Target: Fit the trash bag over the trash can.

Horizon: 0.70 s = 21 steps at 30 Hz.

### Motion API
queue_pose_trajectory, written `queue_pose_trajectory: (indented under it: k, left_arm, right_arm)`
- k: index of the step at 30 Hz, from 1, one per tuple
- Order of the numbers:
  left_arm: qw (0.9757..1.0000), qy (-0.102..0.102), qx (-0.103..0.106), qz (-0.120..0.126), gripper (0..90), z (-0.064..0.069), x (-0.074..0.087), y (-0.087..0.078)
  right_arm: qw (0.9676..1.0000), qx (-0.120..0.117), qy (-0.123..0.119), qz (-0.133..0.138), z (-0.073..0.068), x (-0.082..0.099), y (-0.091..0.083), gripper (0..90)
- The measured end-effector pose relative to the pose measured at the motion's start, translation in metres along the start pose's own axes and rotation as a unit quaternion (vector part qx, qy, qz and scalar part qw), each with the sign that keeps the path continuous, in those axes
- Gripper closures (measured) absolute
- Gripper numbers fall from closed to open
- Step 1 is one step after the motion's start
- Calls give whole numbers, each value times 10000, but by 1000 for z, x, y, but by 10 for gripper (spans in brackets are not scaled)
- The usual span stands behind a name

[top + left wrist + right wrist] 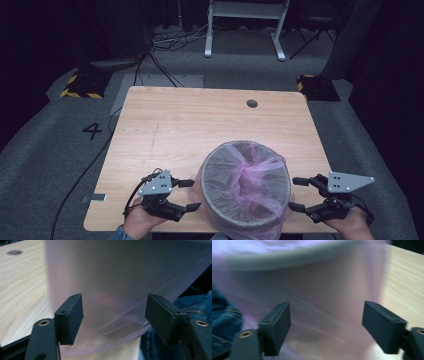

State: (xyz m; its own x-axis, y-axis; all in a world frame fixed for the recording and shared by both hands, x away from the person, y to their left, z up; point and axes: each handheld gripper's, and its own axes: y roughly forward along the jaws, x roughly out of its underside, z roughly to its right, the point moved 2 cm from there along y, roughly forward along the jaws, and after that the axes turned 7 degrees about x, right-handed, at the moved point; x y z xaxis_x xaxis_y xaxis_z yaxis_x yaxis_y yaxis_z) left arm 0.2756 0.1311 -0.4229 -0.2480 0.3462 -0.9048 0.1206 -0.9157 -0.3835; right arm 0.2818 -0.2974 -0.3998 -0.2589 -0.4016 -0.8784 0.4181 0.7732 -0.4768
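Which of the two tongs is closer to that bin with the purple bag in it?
Left, slightly. The left tongs sit open at the bin's left side, the lower tip almost at its wall. The right tongs sit open at its right side, a small gap away from the bag.

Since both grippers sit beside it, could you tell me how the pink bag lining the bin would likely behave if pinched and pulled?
The bag looks thin and see-through, so it is probably floppy and very light. It bunches in folds inside the bin, so it may stretch or slide off the rim rather than lift stiffly. Film this thin could tear under hard pads.
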Motion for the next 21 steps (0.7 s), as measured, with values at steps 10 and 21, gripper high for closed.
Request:
queue_pose_trajectory:
  k: [10,21]
  left_arm:
    - [9998,180,-117,3,327,1,-16,14]
    - [9973,203,-630,-306,898,-19,-18,19]
  right_arm:
    - [9990,9,-422,120,-18,-15,12,472]
    - [9996,237,-135,110,11,-13,22,900]
